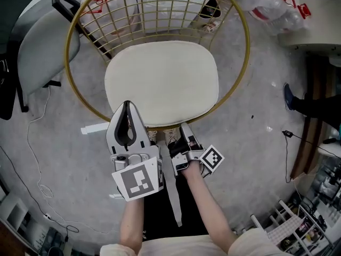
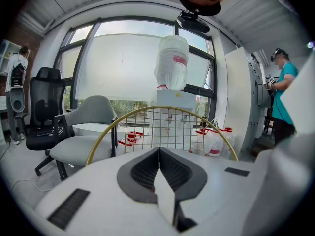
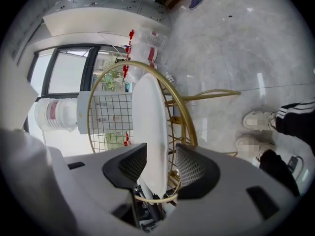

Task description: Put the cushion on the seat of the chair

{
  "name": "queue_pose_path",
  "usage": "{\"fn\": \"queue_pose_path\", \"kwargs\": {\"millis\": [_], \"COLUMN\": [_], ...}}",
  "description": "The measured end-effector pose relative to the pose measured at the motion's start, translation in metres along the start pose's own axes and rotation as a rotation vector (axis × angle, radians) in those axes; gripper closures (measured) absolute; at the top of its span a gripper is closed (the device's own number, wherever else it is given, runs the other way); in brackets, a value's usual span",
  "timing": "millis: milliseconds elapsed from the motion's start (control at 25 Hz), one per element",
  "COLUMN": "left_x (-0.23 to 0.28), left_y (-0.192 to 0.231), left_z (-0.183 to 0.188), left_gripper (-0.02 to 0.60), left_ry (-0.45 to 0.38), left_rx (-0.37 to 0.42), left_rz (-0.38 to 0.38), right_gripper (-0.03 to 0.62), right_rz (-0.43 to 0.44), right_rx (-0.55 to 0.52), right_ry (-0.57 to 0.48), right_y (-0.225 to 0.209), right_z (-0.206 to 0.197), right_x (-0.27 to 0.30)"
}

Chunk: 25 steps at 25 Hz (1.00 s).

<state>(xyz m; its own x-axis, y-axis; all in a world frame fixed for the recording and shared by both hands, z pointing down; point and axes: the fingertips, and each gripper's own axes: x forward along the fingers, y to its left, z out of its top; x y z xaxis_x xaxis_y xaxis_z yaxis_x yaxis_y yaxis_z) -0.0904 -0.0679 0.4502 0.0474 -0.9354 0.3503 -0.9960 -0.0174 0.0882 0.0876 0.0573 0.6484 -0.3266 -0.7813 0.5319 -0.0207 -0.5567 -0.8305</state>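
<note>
Grey floor [image 1: 69, 159]; cushion [image 1: 162, 81] fills chair [image 1: 248, 52] seat — left gripper [image 2: 159, 151] pressed together, right gripper [image 3: 158, 156] spread.

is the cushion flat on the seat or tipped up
Flat: the cushion lies spread out inside the gold rim of the chair, no edge raised.

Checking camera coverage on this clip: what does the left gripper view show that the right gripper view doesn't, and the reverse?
Only the left gripper view: the left gripper with jaws together and nothing between them, a black office chair and a grey chair. Only the right gripper view: the cushion edge-on between the right gripper's parted jaws, and shoes. Both: the gold wire chair and the water bottle.
</note>
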Motion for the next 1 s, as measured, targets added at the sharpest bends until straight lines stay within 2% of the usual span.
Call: {"fn": "queue_pose_path", "kwargs": {"millis": [160, 280, 360, 480, 640, 720, 840, 920, 1000], "left_x": [-0.004, -0.015, -0.022, -0.028, -0.049, -0.06, -0.082, -0.095, -0.109], "left_y": [0.001, 0.004, 0.006, 0.009, -0.002, -0.008, -0.006, -0.007, -0.011], "left_z": [0.034, 0.082, 0.122, 0.198, 0.282, 0.319, 0.366, 0.396, 0.419], "left_gripper": [0.568, 0.568, 0.568, 0.568, 0.568, 0.568, 0.568, 0.568, 0.568], "left_ry": [-0.011, -0.039, -0.062, -0.157, -0.254, -0.301, -0.369, -0.423, -0.472], "left_rx": [-0.003, 0.022, 0.023, 0.011, 0.008, 0.007, -0.002, -0.002, 0.013], "left_rz": [0.004, 0.009, 0.011, 0.015, 0.009, -0.01, -0.021, -0.029, -0.044], "right_gripper": [0.422, 0.422, 0.422, 0.422, 0.422, 0.424, 0.445, 0.5, 0.549], "right_rz": [-0.092, -0.142, -0.135, -0.014, 0.254, 0.366, 0.494, 0.555, 0.603], "right_rx": [-0.012, -0.125, -0.261, -0.54, -0.842, -1.01, -1.29, -1.446, -1.574], "right_ry": [-0.073, -0.121, -0.173, -0.302, -0.464, -0.574, -0.732, -0.797, -0.805], "right_y": [0.018, 0.065, 0.125, 0.263, 0.459, 0.54, 0.622, 0.651, 0.661], "right_z": [0.01, 0.016, 0.024, 0.041, 0.04, 0.027, -0.017, -0.05, -0.078], "right_x": [-0.027, -0.046, -0.054, -0.058, -0.102, -0.136, -0.189, -0.215, -0.229]}}
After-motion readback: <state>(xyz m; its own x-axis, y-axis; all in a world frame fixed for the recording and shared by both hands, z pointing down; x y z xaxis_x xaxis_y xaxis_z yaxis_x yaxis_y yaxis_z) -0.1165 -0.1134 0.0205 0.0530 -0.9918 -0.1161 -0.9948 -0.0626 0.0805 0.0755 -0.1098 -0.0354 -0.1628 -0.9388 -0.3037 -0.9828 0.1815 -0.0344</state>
